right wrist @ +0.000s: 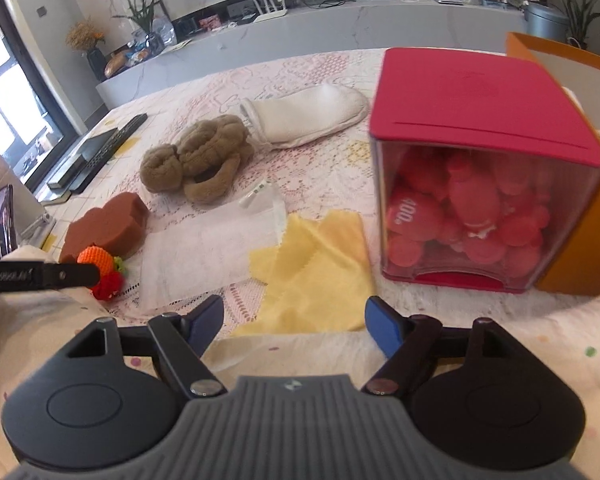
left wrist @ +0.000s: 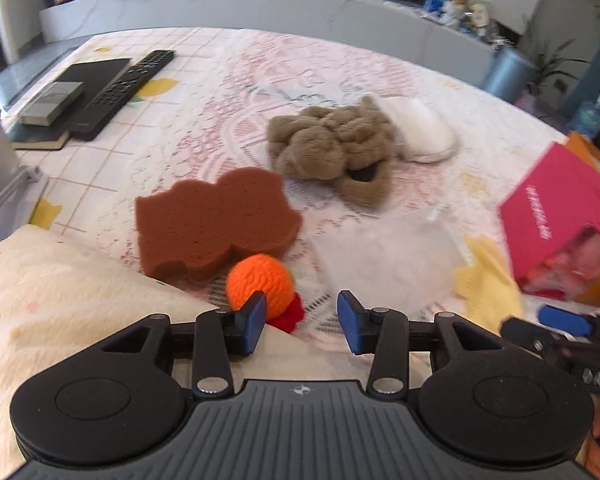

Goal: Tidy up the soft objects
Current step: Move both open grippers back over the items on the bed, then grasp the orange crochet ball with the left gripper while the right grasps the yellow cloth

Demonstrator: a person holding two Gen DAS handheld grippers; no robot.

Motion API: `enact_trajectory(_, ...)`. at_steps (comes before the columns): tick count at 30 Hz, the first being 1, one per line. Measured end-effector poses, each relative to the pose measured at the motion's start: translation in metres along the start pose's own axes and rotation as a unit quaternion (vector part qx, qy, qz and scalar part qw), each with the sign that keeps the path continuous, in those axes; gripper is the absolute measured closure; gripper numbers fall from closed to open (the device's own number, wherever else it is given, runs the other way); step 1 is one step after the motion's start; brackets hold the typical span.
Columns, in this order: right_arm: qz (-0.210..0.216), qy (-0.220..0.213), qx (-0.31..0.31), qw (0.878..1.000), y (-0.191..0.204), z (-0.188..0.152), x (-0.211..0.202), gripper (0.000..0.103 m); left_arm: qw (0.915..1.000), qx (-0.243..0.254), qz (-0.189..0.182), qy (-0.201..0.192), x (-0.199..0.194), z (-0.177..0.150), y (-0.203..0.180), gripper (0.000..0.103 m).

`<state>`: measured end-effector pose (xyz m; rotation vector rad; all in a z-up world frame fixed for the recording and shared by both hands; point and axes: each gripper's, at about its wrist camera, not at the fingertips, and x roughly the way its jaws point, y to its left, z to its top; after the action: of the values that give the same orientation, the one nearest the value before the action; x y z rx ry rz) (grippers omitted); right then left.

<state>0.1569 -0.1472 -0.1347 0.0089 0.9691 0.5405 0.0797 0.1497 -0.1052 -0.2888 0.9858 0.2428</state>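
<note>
Soft things lie on a lace-covered table. A brown sponge (left wrist: 214, 222) (right wrist: 108, 226) lies left, with an orange crocheted ball (left wrist: 259, 285) (right wrist: 95, 260) and a red crocheted piece (right wrist: 108, 284) in front of it. A brown plush slipper (left wrist: 332, 148) (right wrist: 200, 160) and a white slipper (left wrist: 418, 128) (right wrist: 308, 114) lie farther back. A white mesh bag (left wrist: 384, 258) (right wrist: 208, 248) and a yellow cloth (right wrist: 316, 268) (left wrist: 486, 284) lie near the front. My left gripper (left wrist: 302, 322) is open and empty, just short of the orange ball. My right gripper (right wrist: 294, 322) is open and empty over the yellow cloth's near edge.
A red-lidded clear box (right wrist: 484, 168) (left wrist: 560, 220) full of red plush toys stands right, against an orange box (right wrist: 576, 184). A remote (left wrist: 120, 92), a dark notebook (left wrist: 80, 92) and a phone on a stand (right wrist: 5, 220) sit left. A cream blanket (left wrist: 60, 300) covers the near edge.
</note>
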Motion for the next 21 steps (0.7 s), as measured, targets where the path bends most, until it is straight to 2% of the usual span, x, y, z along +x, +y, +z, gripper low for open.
enact_trajectory(3, -0.001, 0.004, -0.001, 1.0, -0.002, -0.001, 0.005, 0.026, 0.9991, 0.005, 0.041, 0.006, 0.006, 0.002, -0.004, 0.053)
enact_trajectory(4, 0.0, 0.005, 0.0, 1.0, -0.002, -0.001, 0.006, 0.026, 0.9986, 0.01, 0.052, 0.009, 0.008, 0.003, -0.006, 0.049)
enact_trajectory(6, 0.001, 0.006, 0.003, 1.0, -0.004, 0.0, 0.007, 0.026, 0.9977, 0.014, 0.065, 0.013, 0.012, 0.005, -0.007, 0.045)
enact_trajectory(9, 0.002, 0.007, 0.002, 1.0, -0.004, -0.001, 0.009, 0.026, 0.9963, -0.009, 0.083, 0.018, 0.018, 0.009, -0.003, 0.044)
enact_trajectory(15, 0.0, 0.01, -0.003, 1.0, -0.003, -0.002, 0.012, 0.026, 0.9941, -0.026, 0.102, 0.023, 0.027, 0.012, -0.002, 0.047)
enact_trajectory(21, -0.003, 0.008, -0.015, 1.0, 0.0, -0.002, 0.011, 0.026, 0.9942, -0.038, 0.097, 0.027, 0.027, 0.013, 0.002, 0.049)
